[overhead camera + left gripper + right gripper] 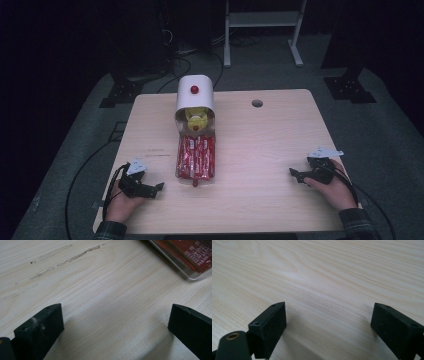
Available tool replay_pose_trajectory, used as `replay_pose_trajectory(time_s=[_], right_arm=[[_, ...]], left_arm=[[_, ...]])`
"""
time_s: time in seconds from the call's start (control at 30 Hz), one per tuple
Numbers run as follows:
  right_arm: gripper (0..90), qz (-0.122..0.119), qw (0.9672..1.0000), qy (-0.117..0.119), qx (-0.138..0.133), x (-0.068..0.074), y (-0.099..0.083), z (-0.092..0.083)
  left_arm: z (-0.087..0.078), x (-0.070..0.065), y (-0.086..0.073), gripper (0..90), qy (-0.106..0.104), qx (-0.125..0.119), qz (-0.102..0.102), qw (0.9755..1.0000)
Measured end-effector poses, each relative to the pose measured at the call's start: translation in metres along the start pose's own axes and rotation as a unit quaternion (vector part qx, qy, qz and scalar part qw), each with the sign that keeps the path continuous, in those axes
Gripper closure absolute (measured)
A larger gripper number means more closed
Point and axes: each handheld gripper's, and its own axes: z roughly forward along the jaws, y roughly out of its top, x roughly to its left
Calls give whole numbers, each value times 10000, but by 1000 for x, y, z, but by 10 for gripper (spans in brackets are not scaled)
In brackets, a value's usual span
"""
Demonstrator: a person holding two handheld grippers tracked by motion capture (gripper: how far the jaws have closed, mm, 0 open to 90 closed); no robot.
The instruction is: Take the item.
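**Both grippers parked at near edge, jaws wide, nothing held**

Left gripper [159, 186] sits near the desk's [260, 145] near-left corner, held in a hand [121, 201], jaws spread wide with bare wood between them. Right gripper [291, 172] is by the near-right corner in the other hand [336, 189], jaws also wide and empty. Both point inward toward the middle. In the left gripper view a corner of the red packet tray [195, 260] shows just ahead of the jaws, not touching. The red packet tray [196, 157] lies mid-desk, slightly left of centre, long side running toward the far edge. Its far end meets a white dome-topped container [195, 97] at the far edge, red knob [194, 90] on top, yellow item [197, 118] in its opening. Round hole [257, 103] in the desk toward the far-right.
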Motion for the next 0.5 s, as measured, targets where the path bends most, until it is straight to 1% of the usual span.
replay_pose_trajectory(time_s=[0.37,0.43,0.5], right_arm=[[120,-29,10000,13,-3,-1,1,1],[120,-23,10000,18,-2,0,0,1],[120,-22,10000,25,3,0,0,0]], left_arm=[[0,0,0,0,19,0,-15,10000],[-1,1,0,0,-4,-15,-53,10000],[-1,2,0,0,-33,-41,-134,9999]])
